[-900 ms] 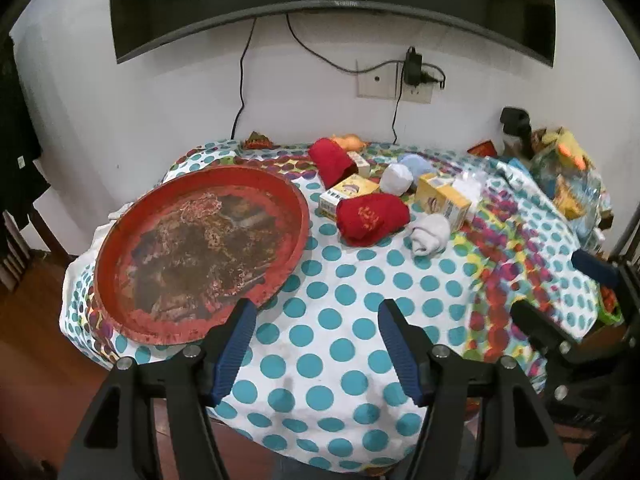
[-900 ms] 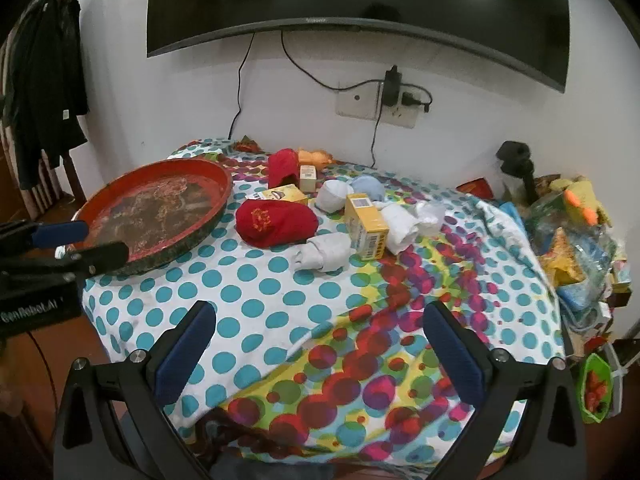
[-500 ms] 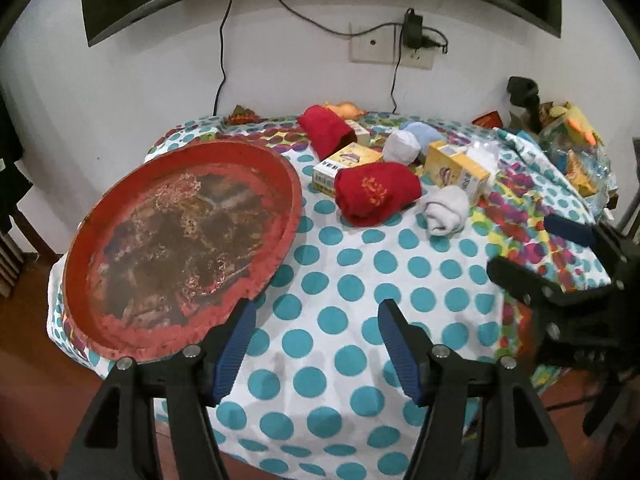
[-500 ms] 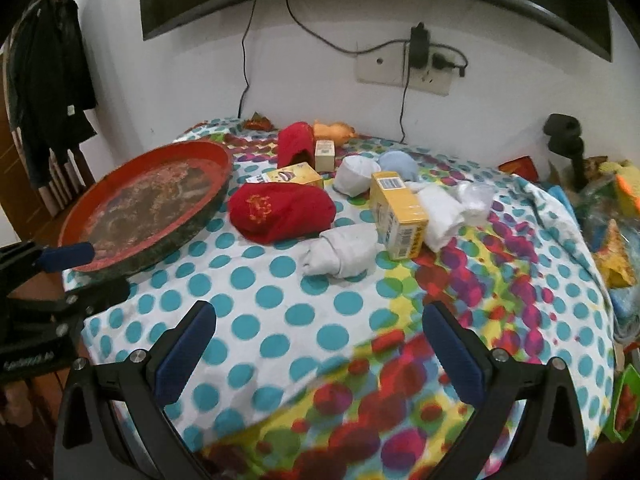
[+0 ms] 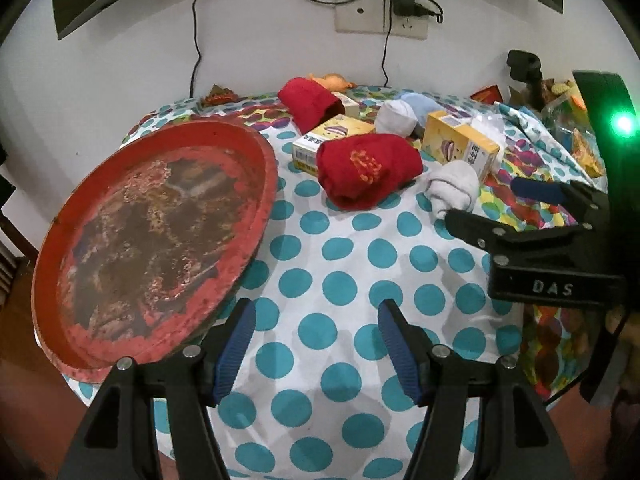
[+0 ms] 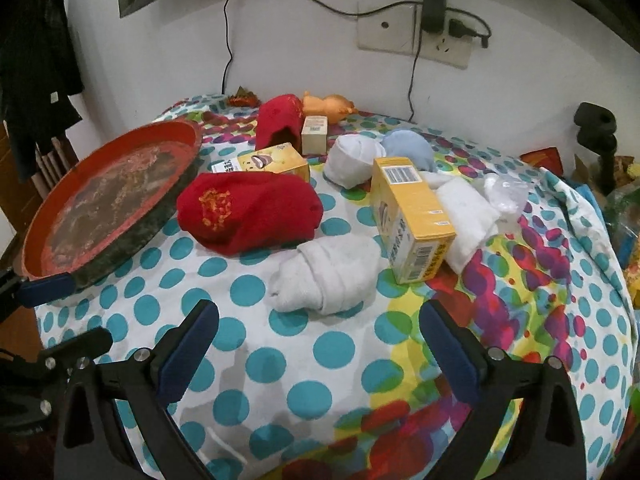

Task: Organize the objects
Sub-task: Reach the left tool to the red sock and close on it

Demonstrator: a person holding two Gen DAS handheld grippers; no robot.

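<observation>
Nearest, at 6 o'clock in the left wrist view, left gripper (image 5: 316, 346) with jaws spread wide over bare polka-dot tablecloth (image 5: 340, 288), nothing between the blue pads. Likewise at 6 o'clock in the right wrist view, right gripper (image 6: 316, 348) fully apart, empty, hovering over the same cloth just short of a rolled white sock (image 6: 326, 276). At 9 o'clock from the left gripper, a worn round red tray (image 5: 256, 216), its near rim just beside the left finger, nothing loose lying in it. Farther in, toward 12 o'clock, the clutter to be sorted: a rolled red sock with gold embroidery (image 6: 248, 210) touching the white roll's far side, a yellow carton (image 6: 412, 220) at 1 o'clock lying on its side, and a folded white cloth (image 6: 466, 216) pressed against the carton's right face. Behind the red roll, a second yellow box (image 6: 276, 160), then a white sock ball (image 6: 352, 160) and a pale blue sock ball (image 6: 412, 148) side by side. Farther still, another red sock (image 6: 278, 124) standing open-mouthed, a small beige box (image 6: 314, 134) beside it, an orange toy (image 6: 326, 104) at the table's far edge. Beyond, on the white wall at 12 o'clock, a wall socket (image 6: 412, 34) with a charger plugged in and cables hanging.
</observation>
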